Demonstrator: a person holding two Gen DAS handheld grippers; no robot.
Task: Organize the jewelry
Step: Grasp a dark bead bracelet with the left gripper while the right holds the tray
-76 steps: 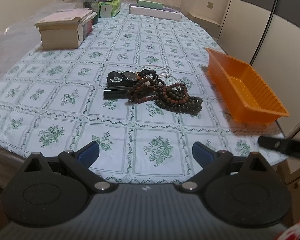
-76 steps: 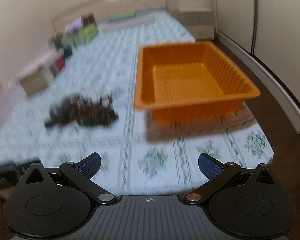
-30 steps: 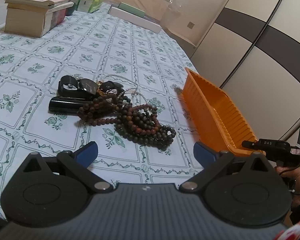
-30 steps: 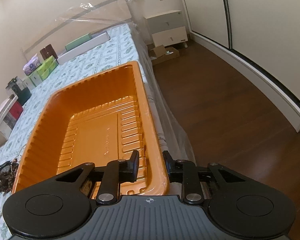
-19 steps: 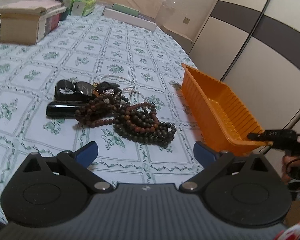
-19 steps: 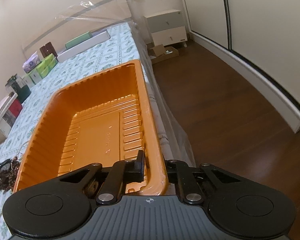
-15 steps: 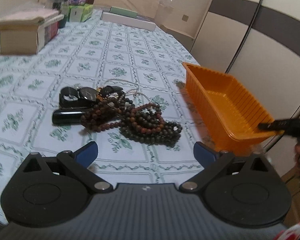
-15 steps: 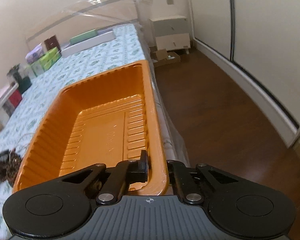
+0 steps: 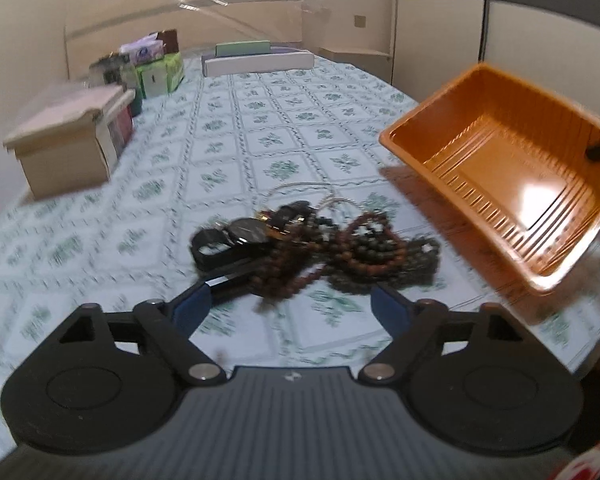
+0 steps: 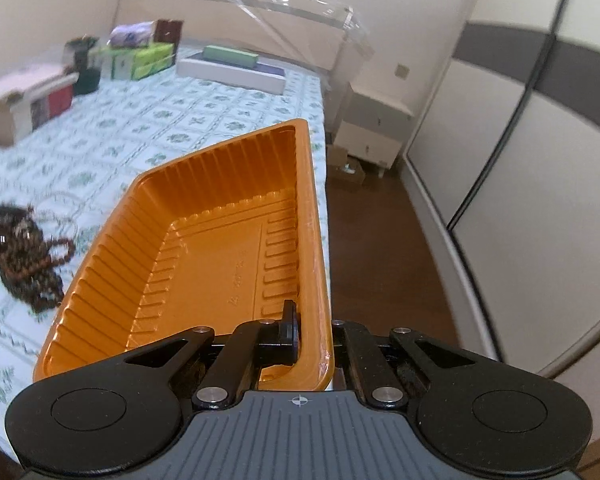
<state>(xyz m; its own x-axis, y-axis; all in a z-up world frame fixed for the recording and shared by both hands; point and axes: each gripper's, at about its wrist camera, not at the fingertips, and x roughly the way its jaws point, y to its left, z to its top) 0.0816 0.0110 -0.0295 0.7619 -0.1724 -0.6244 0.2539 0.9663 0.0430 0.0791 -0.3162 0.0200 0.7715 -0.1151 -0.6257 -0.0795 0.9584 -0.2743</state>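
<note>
- Jaws of the right gripper (image 10: 314,330) are clamped on the near rim of the ribbed orange plastic tray (image 10: 220,256), one finger inside the wall, one outside.
- A second ago those jaws had not yet closed and the tray sat flat at the table's edge; now it hangs tilted above the green-patterned tablecloth (image 9: 236,152).
- Left gripper (image 9: 290,306) is closing, nothing between its blue pads.
- Just beyond it lies the tangled heap of dark beaded bracelets and watches (image 9: 316,244), untouched.
- The lifted, empty tray is likely being brought closer to that heap.
</note>
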